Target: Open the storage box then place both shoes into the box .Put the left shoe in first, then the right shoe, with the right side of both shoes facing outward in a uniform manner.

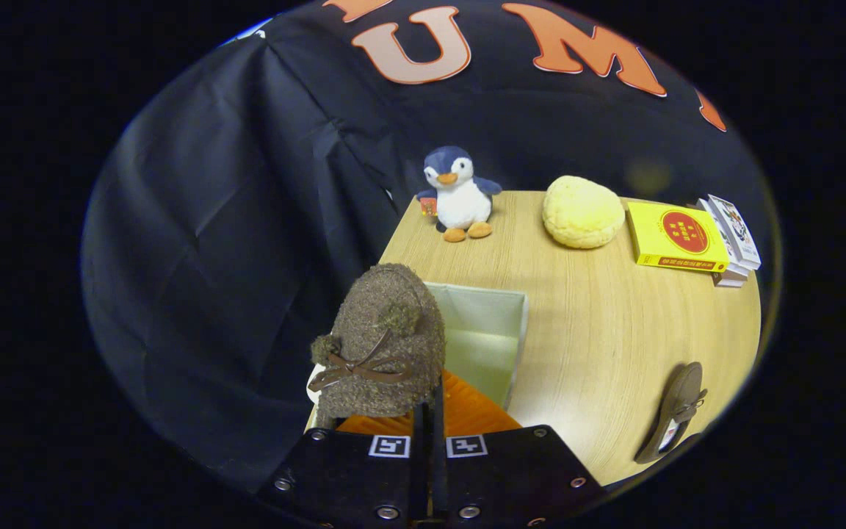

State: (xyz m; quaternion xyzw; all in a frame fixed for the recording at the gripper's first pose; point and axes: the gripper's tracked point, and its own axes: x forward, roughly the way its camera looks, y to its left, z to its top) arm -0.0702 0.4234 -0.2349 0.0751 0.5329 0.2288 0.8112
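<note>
Fingers [429,433] clenched on brown shoe [382,345] | over open storage box [483,330] | table [614,345] beyond bare

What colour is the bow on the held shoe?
Dark brown bow on the fuzzy brown shoe, clearest in the gripper view.

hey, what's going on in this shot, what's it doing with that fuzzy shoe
A hand-held gripper is shut on a fuzzy brown shoe, holding it over the open storage box on the wooden table. The second shoe lies on the table off to the right, not yet picked up. Beyond the box stand a plush penguin, a yellow bun-shaped toy and some books.
</note>
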